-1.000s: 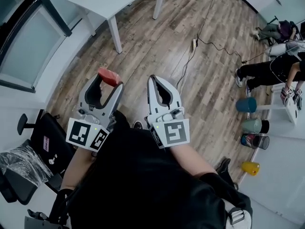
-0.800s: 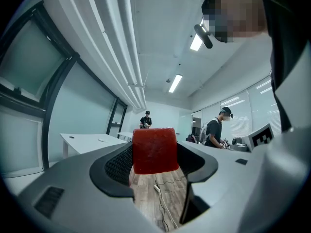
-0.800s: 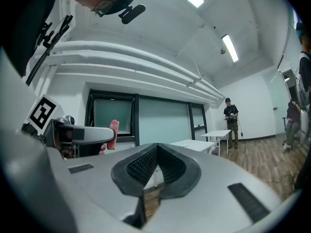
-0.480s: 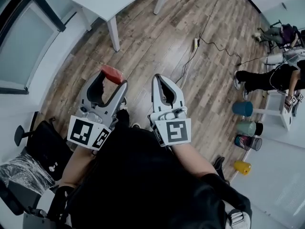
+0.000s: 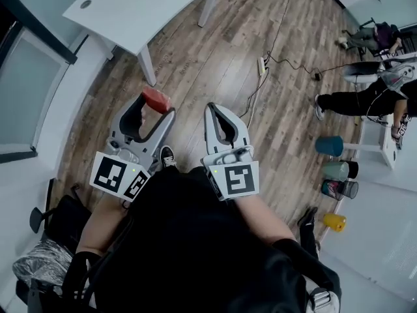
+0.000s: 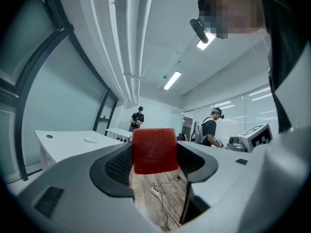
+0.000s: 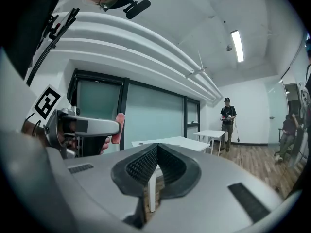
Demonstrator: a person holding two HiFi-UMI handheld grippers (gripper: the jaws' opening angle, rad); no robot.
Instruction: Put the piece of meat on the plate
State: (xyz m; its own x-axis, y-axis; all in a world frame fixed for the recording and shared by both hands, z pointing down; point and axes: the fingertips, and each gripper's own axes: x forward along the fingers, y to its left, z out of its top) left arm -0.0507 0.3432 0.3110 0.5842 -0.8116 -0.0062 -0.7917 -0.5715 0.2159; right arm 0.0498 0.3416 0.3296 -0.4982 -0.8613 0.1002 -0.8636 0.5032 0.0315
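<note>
A red, block-shaped piece of meat (image 5: 156, 100) is held at the tips of my left gripper (image 5: 155, 107), which is shut on it, above the wooden floor. In the left gripper view the meat (image 6: 154, 147) stands upright between the two dark pads. My right gripper (image 5: 212, 109) is beside it, shut, with nothing between its jaws (image 7: 154, 155). The right gripper view also shows the left gripper (image 7: 87, 126) with the meat (image 7: 118, 127). A small flat white disc (image 6: 91, 140), perhaps a plate, lies on a white table far ahead.
A white table (image 5: 137, 12) stands ahead to the left, on white legs. A power strip with a cable (image 5: 262, 64) lies on the floor. A seated person (image 5: 358, 100) and several coloured cups (image 5: 336, 146) are on the right. A black chair (image 5: 55, 217) is at lower left.
Both grippers keep their pose and the meat stays held. The view has shifted: the white table now sits lower and more central in the picture, and the chair has slid down to the left.
</note>
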